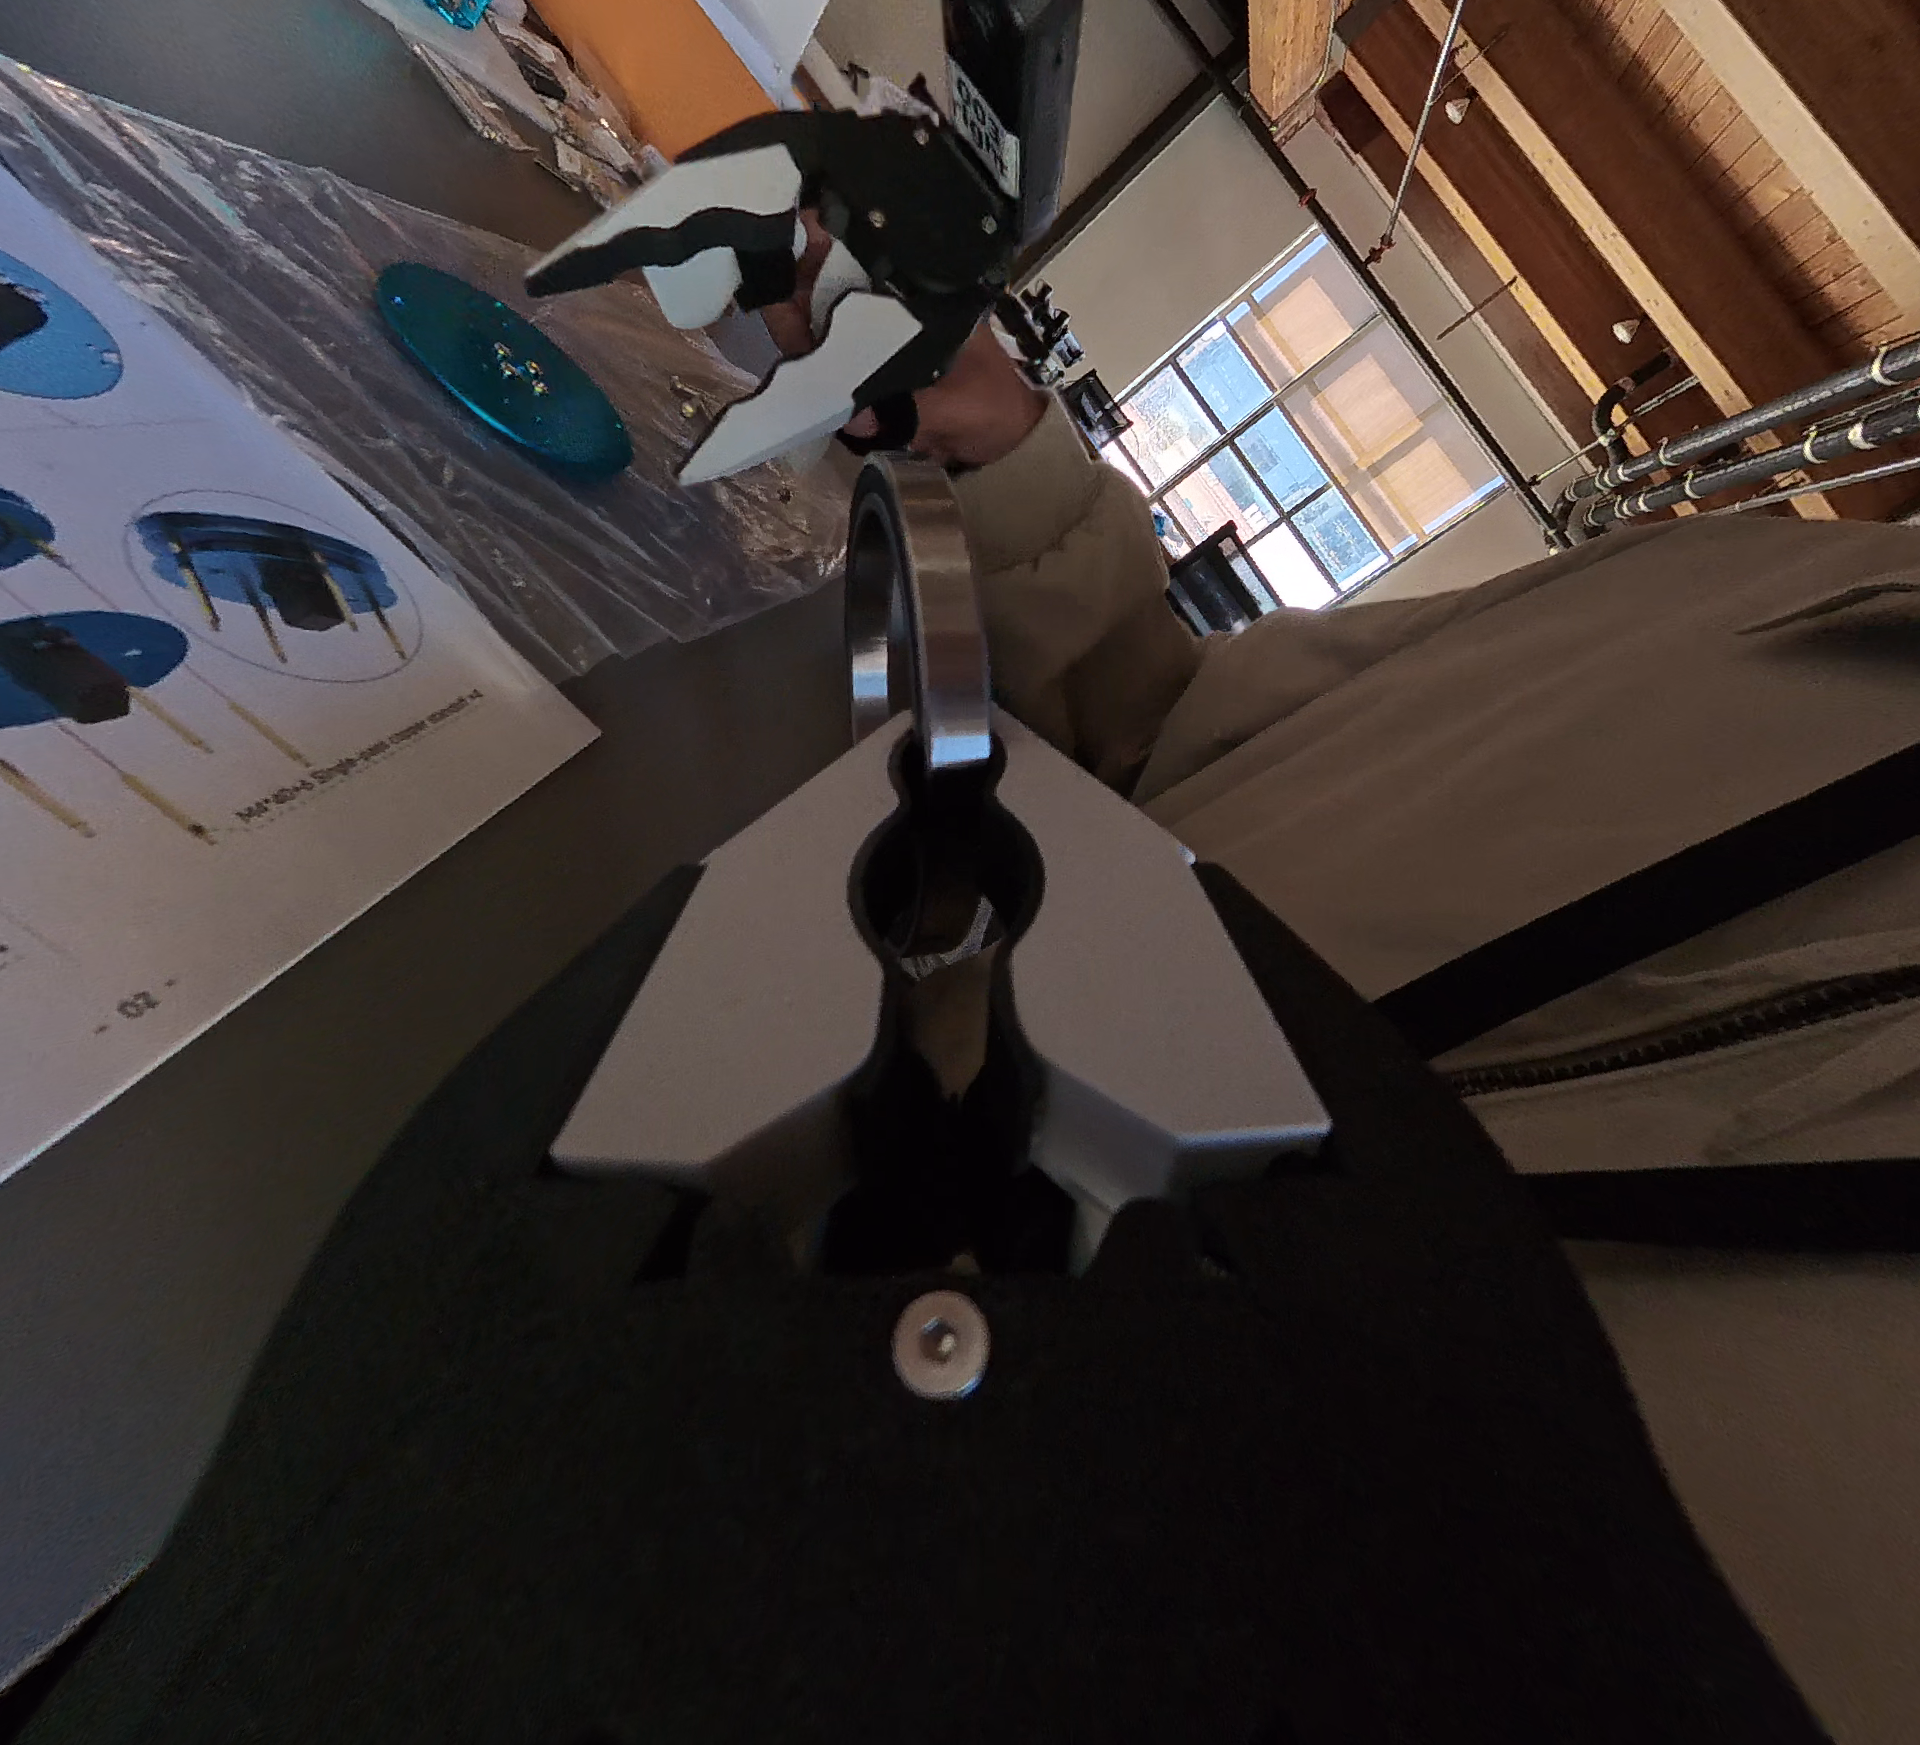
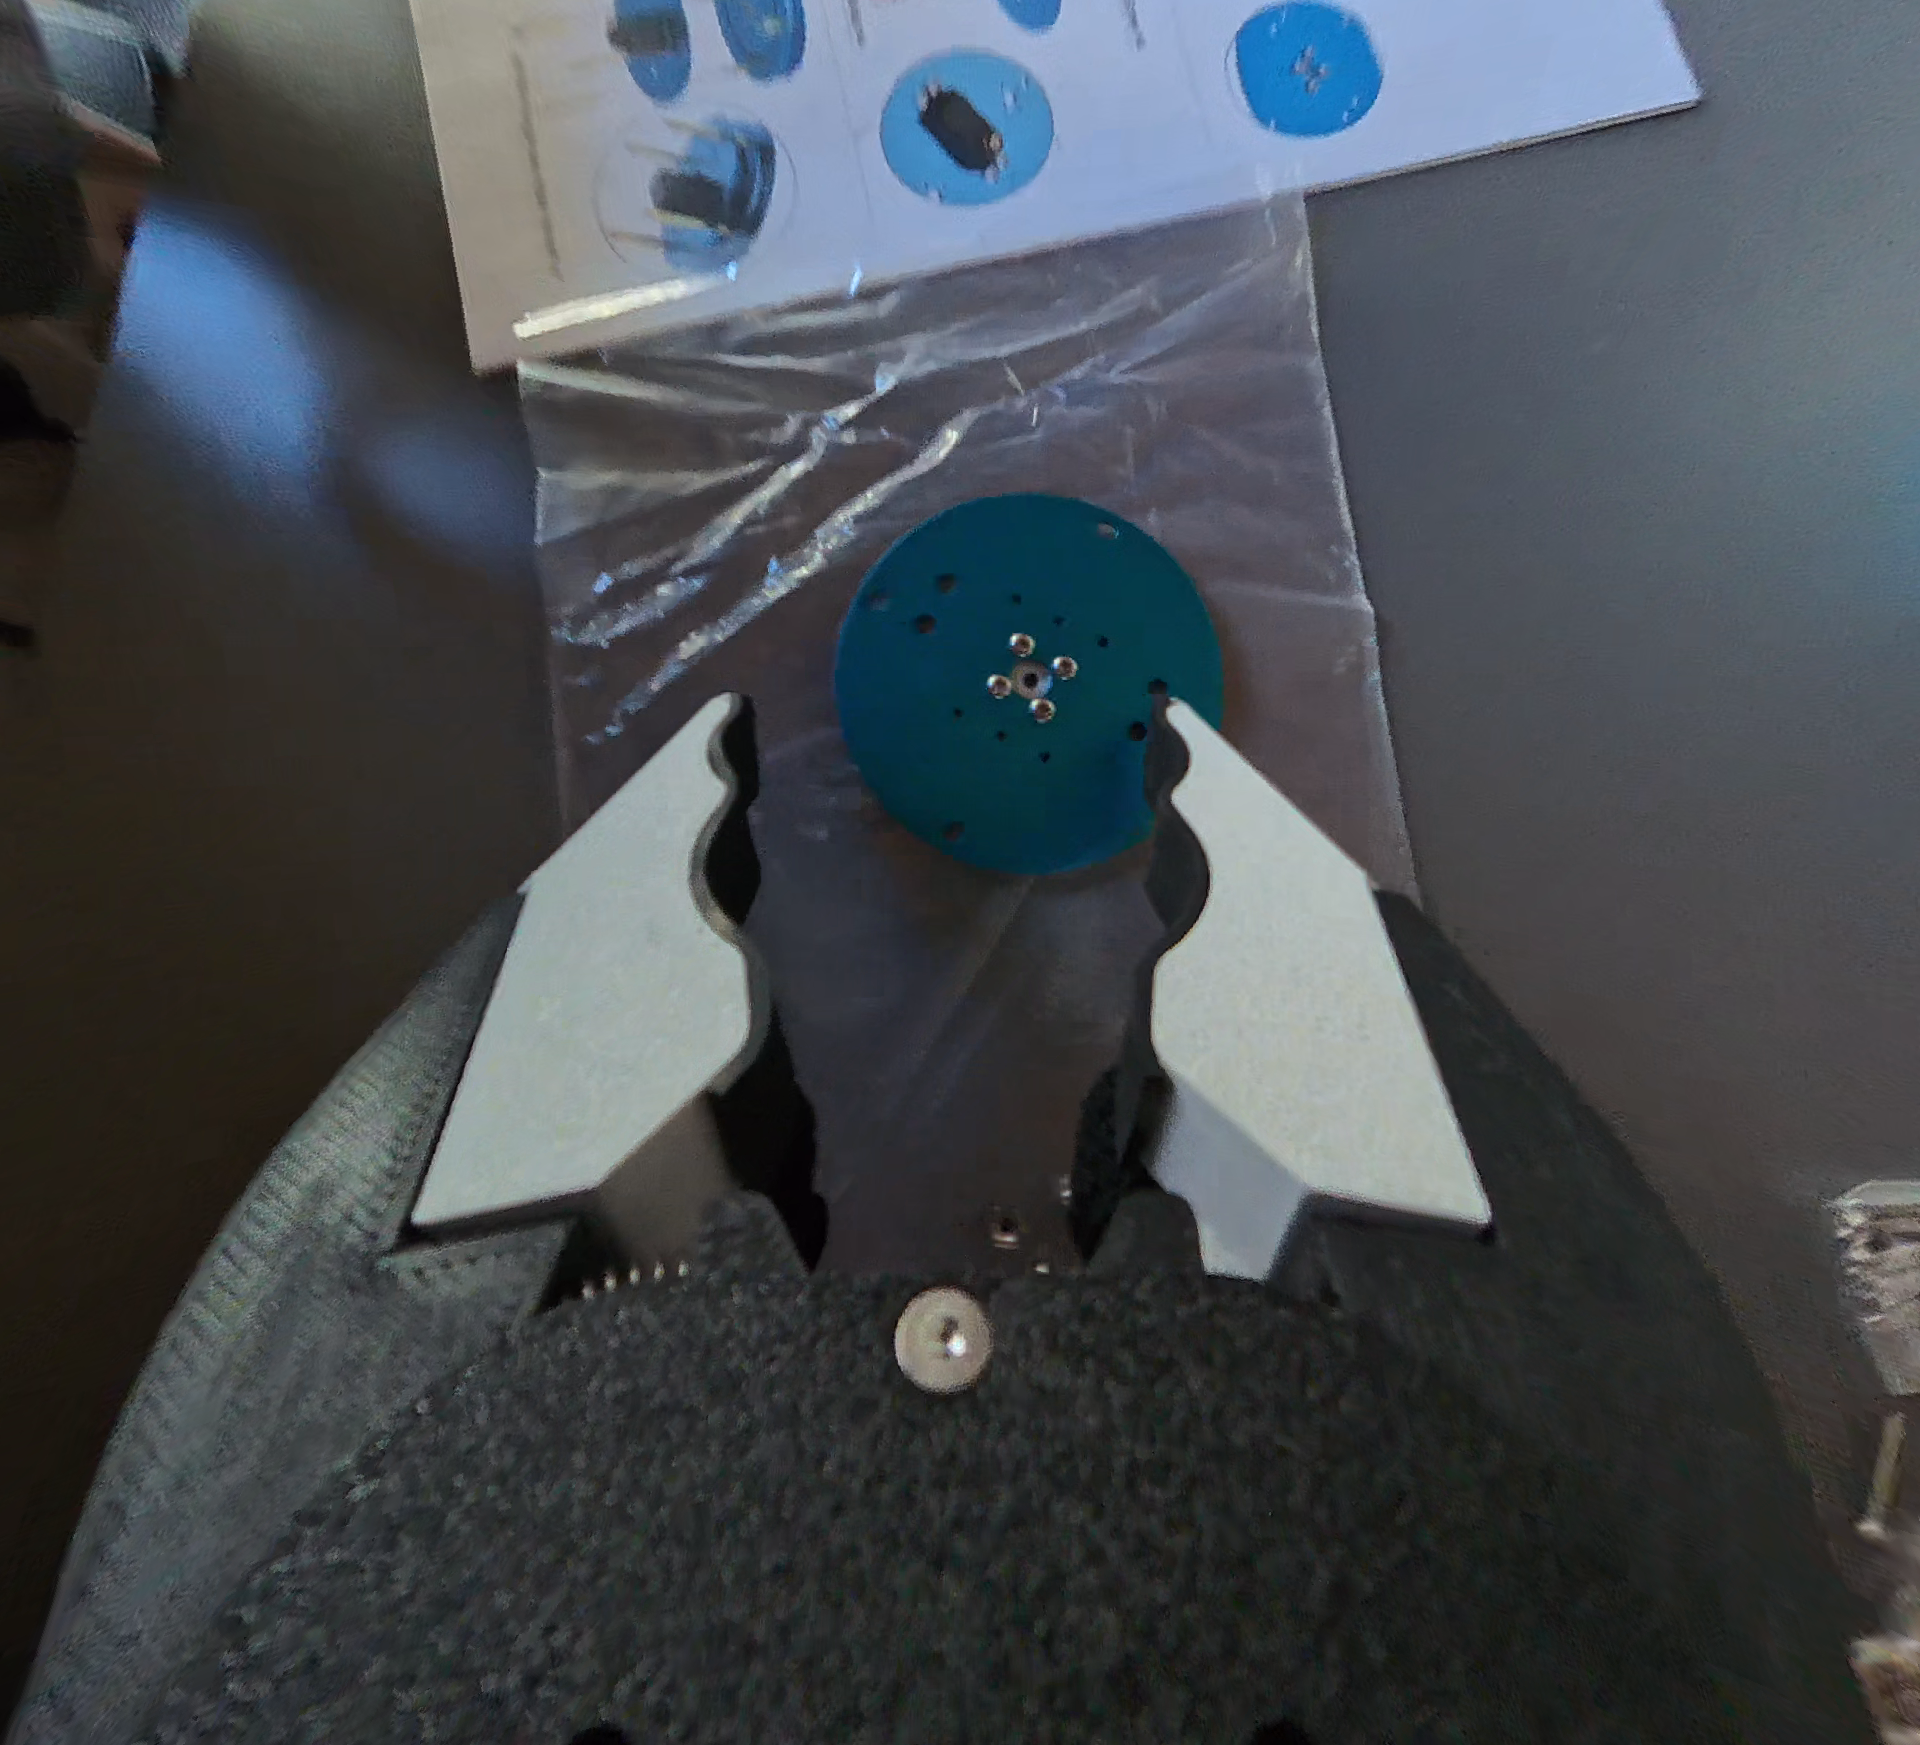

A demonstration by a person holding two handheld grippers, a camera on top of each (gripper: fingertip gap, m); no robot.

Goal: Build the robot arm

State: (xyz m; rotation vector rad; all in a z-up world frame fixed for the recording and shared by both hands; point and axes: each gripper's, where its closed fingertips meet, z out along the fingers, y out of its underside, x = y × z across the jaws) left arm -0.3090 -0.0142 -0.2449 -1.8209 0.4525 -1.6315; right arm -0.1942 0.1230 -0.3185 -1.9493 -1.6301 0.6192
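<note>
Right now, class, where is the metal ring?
In the left wrist view the metal ring stands on edge, pinched at the tips of the left gripper, just below the open right gripper and off the table.

1. The left wrist view sits tilted, low beside the table point(image 1: 343, 1020), looking along the left gripper point(image 1: 948, 750) toward a far window point(image 1: 1299, 438).
2. The right wrist view looks steeply down, close above the table.
3. Both show the blue disc point(image 2: 1023, 682) ahead.

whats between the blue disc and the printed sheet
Only crinkled clear plastic bag, which the blue disc lies on; it reaches the printed sheet. Right wrist view shows it.
</note>
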